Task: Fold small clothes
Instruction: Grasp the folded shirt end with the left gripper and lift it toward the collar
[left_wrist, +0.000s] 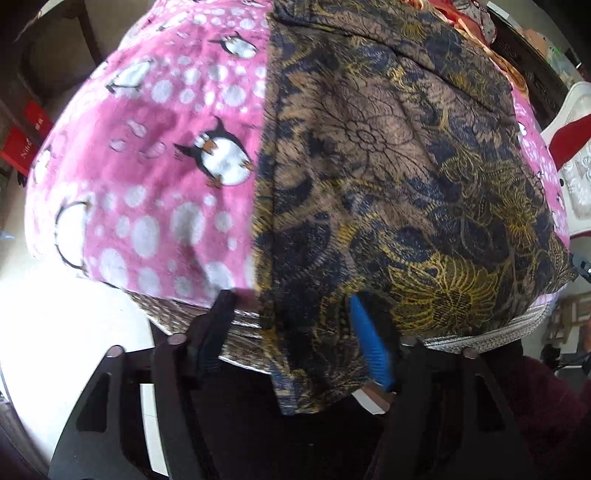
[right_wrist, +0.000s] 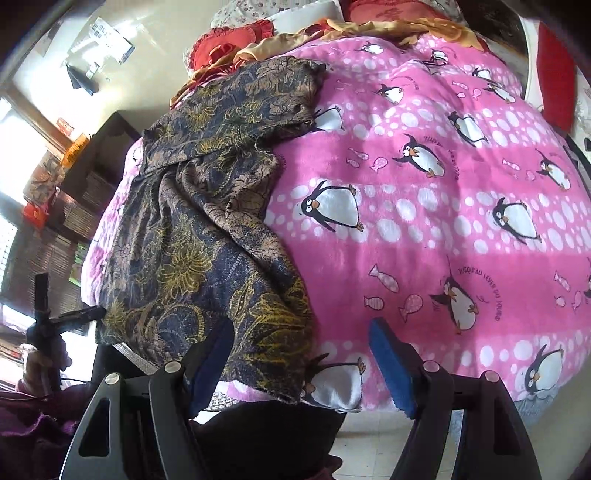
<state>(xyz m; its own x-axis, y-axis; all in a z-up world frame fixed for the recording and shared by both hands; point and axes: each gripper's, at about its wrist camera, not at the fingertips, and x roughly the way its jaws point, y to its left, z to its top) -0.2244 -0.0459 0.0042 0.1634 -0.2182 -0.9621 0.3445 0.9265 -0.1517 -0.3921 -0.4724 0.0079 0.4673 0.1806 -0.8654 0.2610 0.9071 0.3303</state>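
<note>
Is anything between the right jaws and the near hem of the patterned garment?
Nothing visible. The right gripper is open at the bed edge, the garment hem lying beside its left finger on the pink penguin blanket, unobstructed.

Thin woven cloth with a slight sheen is seen in the floral garment (right_wrist: 207, 236), fuzzy matt fleece in the pink penguin blanket (right_wrist: 424, 229), ribbed blue rubbery pads (right_wrist: 391, 365) on matt black plastic fingers.
</note>
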